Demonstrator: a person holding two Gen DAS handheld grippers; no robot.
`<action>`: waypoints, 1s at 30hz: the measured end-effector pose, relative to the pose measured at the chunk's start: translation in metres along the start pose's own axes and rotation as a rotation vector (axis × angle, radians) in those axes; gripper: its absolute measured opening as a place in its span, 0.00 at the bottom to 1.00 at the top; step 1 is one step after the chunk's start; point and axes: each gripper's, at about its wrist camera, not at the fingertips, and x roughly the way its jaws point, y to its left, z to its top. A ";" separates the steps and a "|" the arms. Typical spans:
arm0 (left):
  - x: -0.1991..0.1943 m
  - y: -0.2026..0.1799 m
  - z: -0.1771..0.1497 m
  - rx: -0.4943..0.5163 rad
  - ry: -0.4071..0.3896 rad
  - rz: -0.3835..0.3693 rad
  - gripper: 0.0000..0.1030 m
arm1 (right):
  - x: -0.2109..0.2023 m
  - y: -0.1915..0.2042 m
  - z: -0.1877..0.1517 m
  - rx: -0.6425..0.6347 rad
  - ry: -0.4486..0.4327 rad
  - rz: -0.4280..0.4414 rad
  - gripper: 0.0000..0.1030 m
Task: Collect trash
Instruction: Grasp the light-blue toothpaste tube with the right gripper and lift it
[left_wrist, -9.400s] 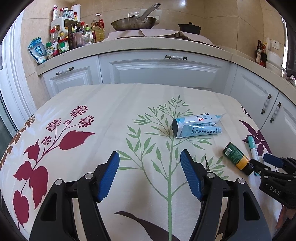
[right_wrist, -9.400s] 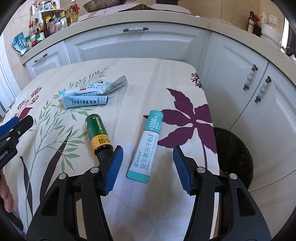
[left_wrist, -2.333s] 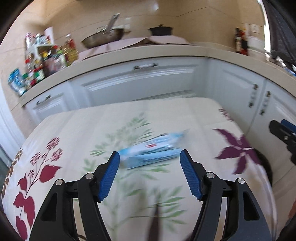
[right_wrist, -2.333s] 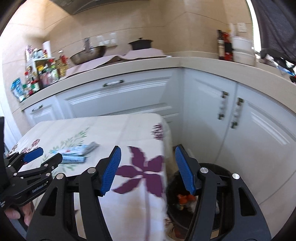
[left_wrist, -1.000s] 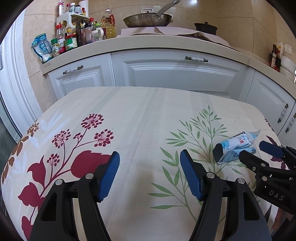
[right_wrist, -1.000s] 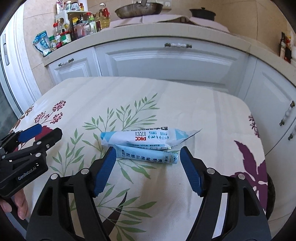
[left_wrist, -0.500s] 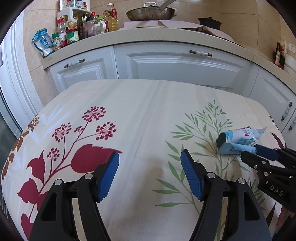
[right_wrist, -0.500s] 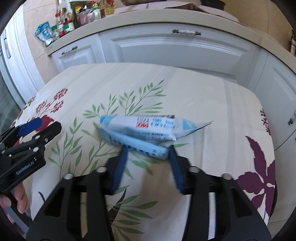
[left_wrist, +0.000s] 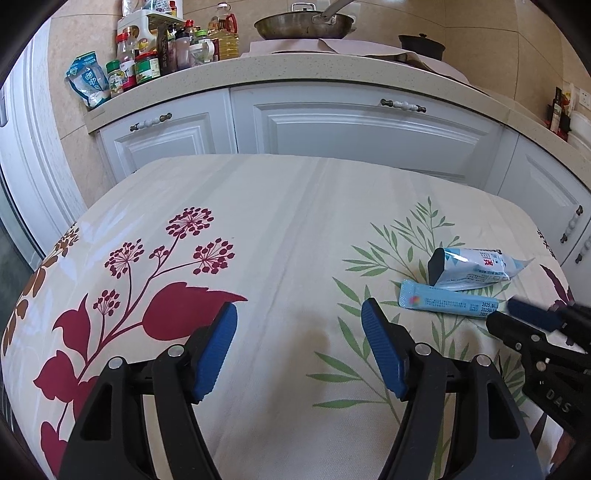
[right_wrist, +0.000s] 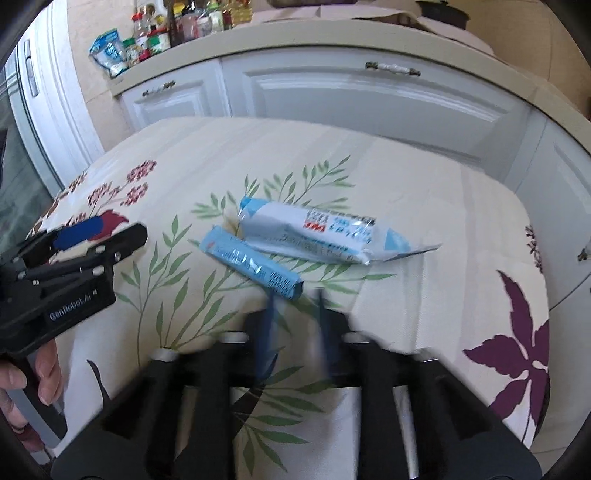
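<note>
Two pieces of trash lie on the floral tablecloth: a light-blue stick packet (right_wrist: 251, 264) (left_wrist: 448, 303) and a larger white-and-blue wrapper (right_wrist: 317, 232) (left_wrist: 476, 269) just behind it. My right gripper (right_wrist: 293, 314) is blurred, its jaws narrowed to a small gap just short of the stick packet's near end, gripping nothing. It shows at the right edge of the left wrist view (left_wrist: 517, 317). My left gripper (left_wrist: 299, 328) is open and empty over the cloth, left of the trash, and shows in the right wrist view (right_wrist: 99, 232).
The table (left_wrist: 280, 206) stands against white kitchen cabinets (left_wrist: 362, 125). The counter holds jars and bottles (left_wrist: 147, 66), a pan (left_wrist: 303, 24) and a dark pot (left_wrist: 421, 42). The table's right edge (right_wrist: 546, 295) drops off beside more cabinets.
My right gripper has dropped toward the stick packet and its jaws have narrowed from wide open to a small gap. The stick packet has slid apart from the wrapper. The left gripper has barely moved.
</note>
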 end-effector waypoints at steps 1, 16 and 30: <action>0.000 0.000 0.000 0.000 0.000 0.000 0.66 | 0.000 0.000 0.002 -0.002 -0.002 0.001 0.45; 0.003 0.001 -0.001 -0.016 0.019 -0.008 0.66 | 0.020 0.009 0.007 -0.053 0.045 0.053 0.12; 0.000 -0.012 -0.003 0.016 0.015 -0.023 0.66 | -0.011 0.004 -0.009 -0.033 -0.006 0.068 0.01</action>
